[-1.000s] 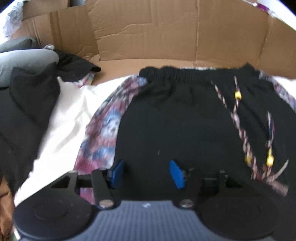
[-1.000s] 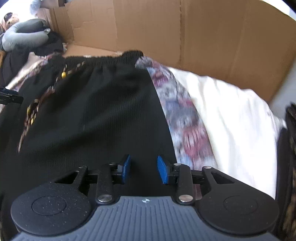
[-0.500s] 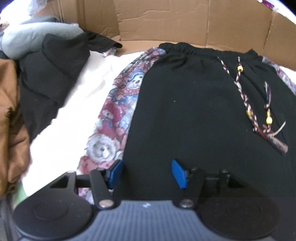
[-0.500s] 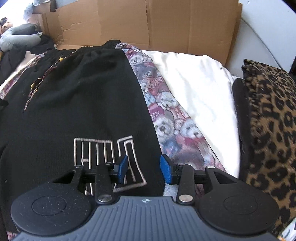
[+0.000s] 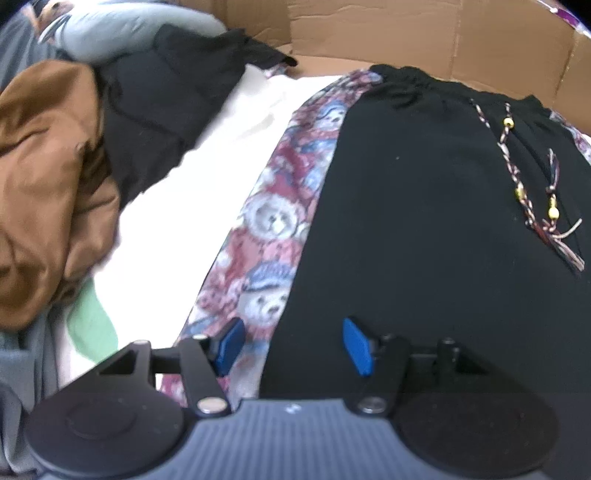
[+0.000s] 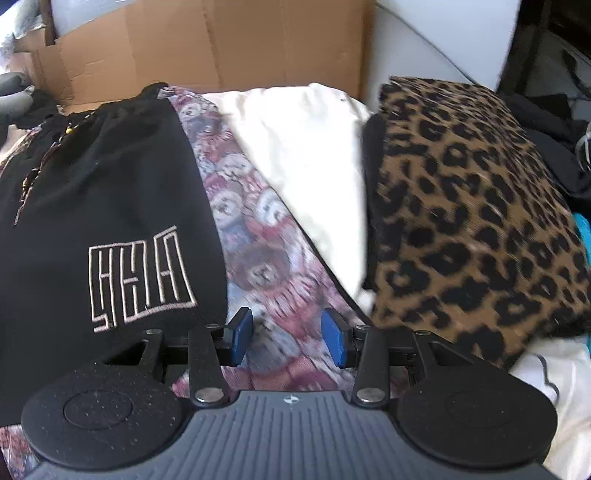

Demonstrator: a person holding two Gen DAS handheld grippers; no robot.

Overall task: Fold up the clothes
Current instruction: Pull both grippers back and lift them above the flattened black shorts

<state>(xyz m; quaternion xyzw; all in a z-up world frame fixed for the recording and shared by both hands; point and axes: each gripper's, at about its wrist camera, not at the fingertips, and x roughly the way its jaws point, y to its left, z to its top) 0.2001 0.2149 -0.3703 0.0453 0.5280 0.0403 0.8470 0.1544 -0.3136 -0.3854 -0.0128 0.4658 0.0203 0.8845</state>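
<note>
Black pants (image 5: pixel 424 221) are laid flat on a bear-print cloth (image 5: pixel 273 221), which is spread over a white sheet (image 5: pixel 207 177); the elastic waistband lies at the far end against a cardboard wall (image 5: pixel 369 33). The left gripper (image 5: pixel 291 345) is held wide open with nothing between its blue pads (image 5: pixel 356 347), straddling the pants' left edge where knit meets print. The right gripper (image 6: pixel 287 338) is likewise open and empty, poised over the bear-print cloth (image 6: pixel 255 258) just beside the pants' right edge (image 6: pixel 218 266). An outlined embroidered logo (image 6: pixel 138 277) is seen on the pants (image 6: pixel 92 184) near that edge, and a braided drawstring (image 5: pixel 517 177) with yellow beads trails down the front. Free sheet is left on both sides: it is bounded on the left by a brown garment (image 5: pixel 44 192) and a black jacket (image 5: pixel 159 110), and on the right by a plump leopard-print cushion (image 6: pixel 472 214).
</note>
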